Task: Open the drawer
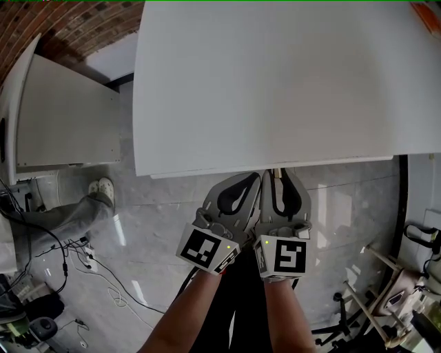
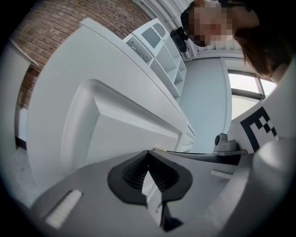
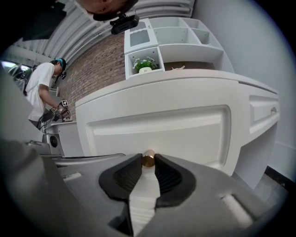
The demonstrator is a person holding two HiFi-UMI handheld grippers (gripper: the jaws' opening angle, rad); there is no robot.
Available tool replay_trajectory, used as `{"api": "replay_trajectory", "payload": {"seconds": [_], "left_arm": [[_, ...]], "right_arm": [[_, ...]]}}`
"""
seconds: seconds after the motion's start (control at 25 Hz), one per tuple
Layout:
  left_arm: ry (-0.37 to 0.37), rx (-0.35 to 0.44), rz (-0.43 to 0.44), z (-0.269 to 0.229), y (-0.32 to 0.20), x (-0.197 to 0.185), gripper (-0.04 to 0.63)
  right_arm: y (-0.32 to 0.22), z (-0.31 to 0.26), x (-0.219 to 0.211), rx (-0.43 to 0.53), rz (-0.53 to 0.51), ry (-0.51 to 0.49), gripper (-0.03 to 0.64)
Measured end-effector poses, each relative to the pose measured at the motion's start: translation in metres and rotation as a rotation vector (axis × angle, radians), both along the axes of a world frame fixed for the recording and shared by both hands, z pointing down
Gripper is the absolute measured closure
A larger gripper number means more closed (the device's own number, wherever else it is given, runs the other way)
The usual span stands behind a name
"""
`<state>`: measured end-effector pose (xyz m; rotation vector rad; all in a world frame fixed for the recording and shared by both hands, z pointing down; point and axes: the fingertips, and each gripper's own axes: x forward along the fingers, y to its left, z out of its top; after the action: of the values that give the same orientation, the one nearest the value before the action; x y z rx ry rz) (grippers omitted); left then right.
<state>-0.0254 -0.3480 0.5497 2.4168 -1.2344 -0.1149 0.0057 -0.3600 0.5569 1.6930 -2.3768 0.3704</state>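
My right tongs (image 3: 148, 163) are clamped on the small brass knob (image 3: 148, 157) in the middle of the drawer (image 3: 162, 125), one pad pressing on either side of it. My left tongs (image 2: 148, 155) sit just beside them with their tips together and nothing between them, looking along the same white front from the side. So the grip is made, but I judge the pull not yet begun: the drawer front looks flush under the table (image 1: 275, 83) edge, with no gap that I can see. What is left is to draw the knob straight back toward me. The table top is bare white and plain. Below it lies a grey tiled floor (image 1: 158, 227) with loose cables (image 1: 89, 262) at my left. Further off stand a brick wall (image 1: 76, 21), white shelves (image 3: 185, 37) holding a green plant (image 3: 145, 65), and another person (image 3: 44, 88) busy at a bench
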Motion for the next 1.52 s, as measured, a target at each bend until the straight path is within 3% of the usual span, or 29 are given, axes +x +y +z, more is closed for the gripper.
{"api": "replay_trajectory", "payload": {"seconds": [0.8,1.52], "left_arm": [[-0.040,0.010,0.032,-0.001,0.036,0.010,0.595],[-0.041,-0.006,-0.014,-0.003,0.082,0.019,0.601]], "right_arm": [[0.037,-0.001,0.008,0.007,-0.008,-0.030,0.534],[0.090,-0.002,0.014,-0.041,-0.044,-0.041,0.534]]}}
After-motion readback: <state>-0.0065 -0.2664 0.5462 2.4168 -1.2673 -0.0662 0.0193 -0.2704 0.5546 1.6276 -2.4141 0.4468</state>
